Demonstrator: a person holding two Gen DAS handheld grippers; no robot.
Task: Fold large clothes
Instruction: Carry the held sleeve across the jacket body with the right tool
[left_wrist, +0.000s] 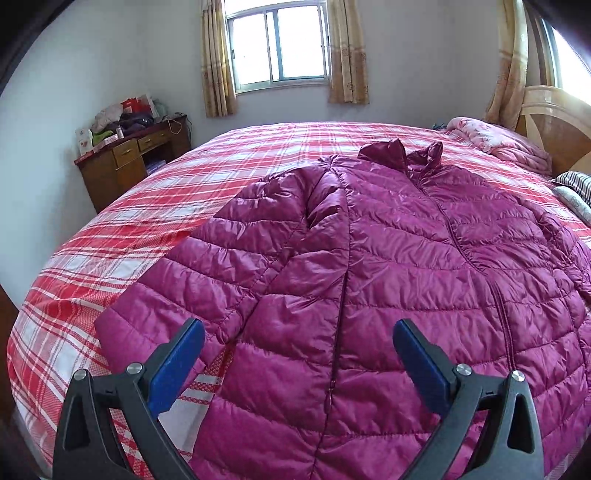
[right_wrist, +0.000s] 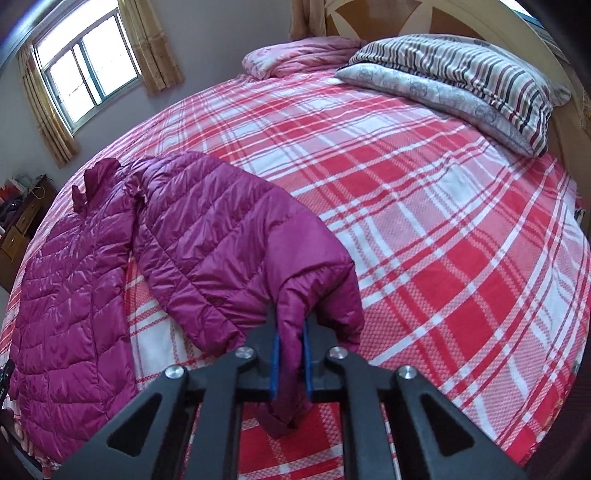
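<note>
A magenta quilted down jacket (left_wrist: 388, 258) lies front up and spread on the red plaid bed, collar toward the window. My left gripper (left_wrist: 299, 332) is open, its blue pads wide apart just above the jacket's lower left side, near the side seam. In the right wrist view the jacket's right sleeve (right_wrist: 229, 236) runs out from the body (right_wrist: 70, 280) toward the camera. My right gripper (right_wrist: 291, 332) is shut on the sleeve's cuff end, the fabric pinched between the blue pads and bunched above them.
The bed's plaid sheet (right_wrist: 424, 229) stretches wide to the right of the sleeve. Striped pillows (right_wrist: 461, 85) and a pink quilt (right_wrist: 295, 55) lie by the headboard. A wooden desk (left_wrist: 133, 158) with clutter stands by the far wall under the window (left_wrist: 277, 40).
</note>
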